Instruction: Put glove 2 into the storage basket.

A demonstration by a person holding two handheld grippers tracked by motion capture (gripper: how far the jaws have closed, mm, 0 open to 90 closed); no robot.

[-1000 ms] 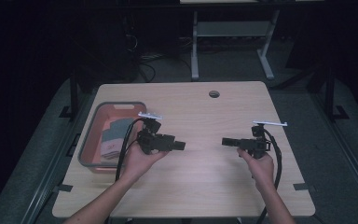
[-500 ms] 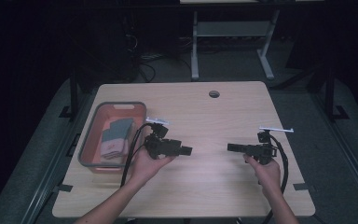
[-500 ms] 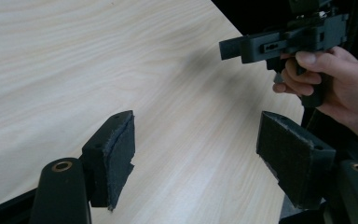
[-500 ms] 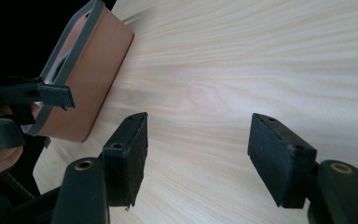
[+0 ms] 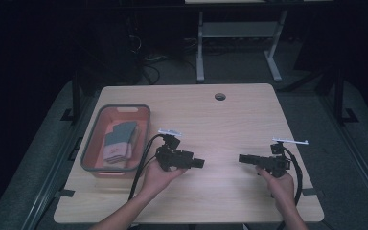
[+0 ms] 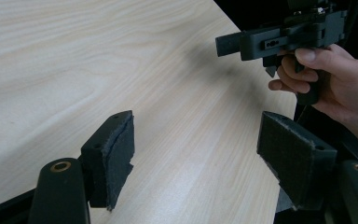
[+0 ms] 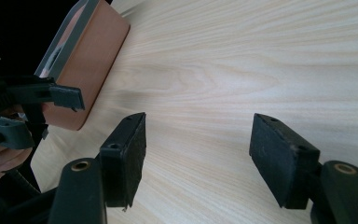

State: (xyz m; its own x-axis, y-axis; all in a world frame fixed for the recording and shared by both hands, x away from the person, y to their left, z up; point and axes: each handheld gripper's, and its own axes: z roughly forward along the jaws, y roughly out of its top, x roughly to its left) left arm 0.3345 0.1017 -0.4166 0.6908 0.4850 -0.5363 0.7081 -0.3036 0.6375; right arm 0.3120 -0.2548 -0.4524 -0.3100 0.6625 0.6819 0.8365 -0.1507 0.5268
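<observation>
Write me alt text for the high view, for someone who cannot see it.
A person holds the left gripper and the right gripper low over a light wooden table, both open and empty, pointing toward each other. A red bin with folded cloths inside sits at the table's left.

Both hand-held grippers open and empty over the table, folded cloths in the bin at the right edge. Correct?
Not quite: the bin with the folded cloths sits at the table's left edge, as the high view shows. The left hand-held gripper and right hand-held gripper are indeed open and empty.
</observation>
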